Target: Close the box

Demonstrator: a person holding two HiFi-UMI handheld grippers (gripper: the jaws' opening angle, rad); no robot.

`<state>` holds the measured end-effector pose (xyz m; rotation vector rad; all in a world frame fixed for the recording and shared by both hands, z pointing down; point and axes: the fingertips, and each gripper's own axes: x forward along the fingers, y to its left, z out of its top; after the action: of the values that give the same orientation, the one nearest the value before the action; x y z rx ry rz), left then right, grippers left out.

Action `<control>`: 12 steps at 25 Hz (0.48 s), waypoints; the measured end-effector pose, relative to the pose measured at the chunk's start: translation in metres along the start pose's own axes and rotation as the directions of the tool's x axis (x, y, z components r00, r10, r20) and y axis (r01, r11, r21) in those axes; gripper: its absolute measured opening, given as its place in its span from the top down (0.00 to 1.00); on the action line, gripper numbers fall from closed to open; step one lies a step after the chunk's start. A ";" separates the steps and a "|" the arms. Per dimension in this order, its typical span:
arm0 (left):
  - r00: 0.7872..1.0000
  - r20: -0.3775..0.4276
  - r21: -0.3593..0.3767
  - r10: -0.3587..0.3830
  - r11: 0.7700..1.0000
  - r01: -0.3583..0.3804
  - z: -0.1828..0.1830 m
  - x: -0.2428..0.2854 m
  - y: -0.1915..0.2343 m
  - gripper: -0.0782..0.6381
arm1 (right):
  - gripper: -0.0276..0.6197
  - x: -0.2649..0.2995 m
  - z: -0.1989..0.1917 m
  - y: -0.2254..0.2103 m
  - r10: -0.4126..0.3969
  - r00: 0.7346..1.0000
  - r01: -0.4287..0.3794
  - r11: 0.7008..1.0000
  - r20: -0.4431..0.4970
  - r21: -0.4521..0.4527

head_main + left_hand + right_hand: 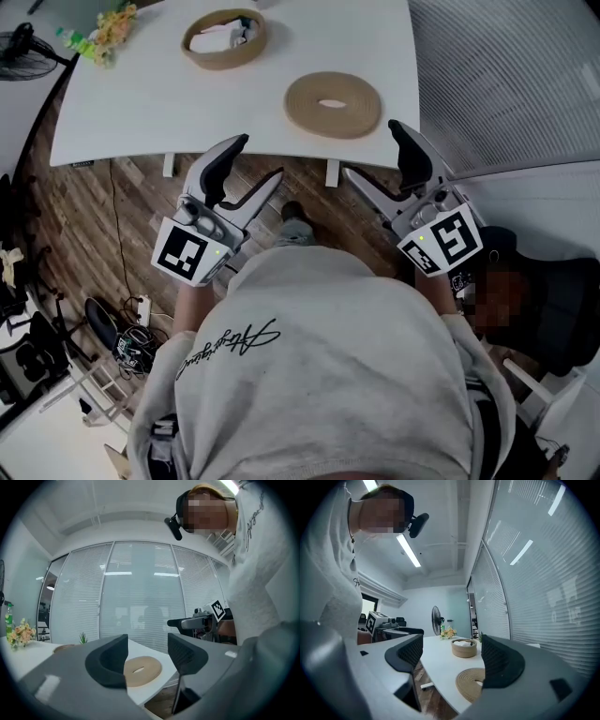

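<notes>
Closest to the lens, the person's pale grey sweatshirt [319, 375] fills the bottom of the head view. Just beyond it, the left gripper [255, 161] and the right gripper [373, 152] hang short of the white table [141, 112], each with jaws spread and nothing between them. At the far side sits the round woven box [225, 62], open, with white items inside. Its flat round woven lid [358, 111] lies apart from it, nearer the table's edge. Closing looks not yet begun: the lid is untouched and needs lifting and seating.

White table [141, 112], three things on it
A woven box [224, 39] stood uncovered, its round lid [333, 104] lay apart, nearer, flowers [105, 30] at the corner.
</notes>
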<state>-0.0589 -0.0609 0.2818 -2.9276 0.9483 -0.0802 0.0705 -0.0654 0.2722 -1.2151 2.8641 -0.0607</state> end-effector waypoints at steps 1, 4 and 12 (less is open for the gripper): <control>1.000 0.001 0.001 -0.006 1.000 0.006 0.000 0.004 0.007 0.54 | 0.38 0.006 0.000 -0.004 -0.007 1.000 0.007 1.000 -0.001 0.001; 1.000 -0.004 0.003 -0.023 1.000 0.023 -0.004 0.014 0.032 0.54 | 0.38 0.029 -0.002 -0.016 -0.027 1.000 0.027 1.000 -0.012 0.004; 0.997 0.002 -0.010 -0.074 0.997 0.074 -0.010 0.033 0.075 0.54 | 0.38 0.068 -0.005 -0.038 -0.069 0.997 0.069 0.998 -0.021 0.003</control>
<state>-0.0768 -0.1413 0.2868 -2.9715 0.8419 -0.0762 0.0502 -0.1409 0.2786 -1.3208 2.8376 -0.0802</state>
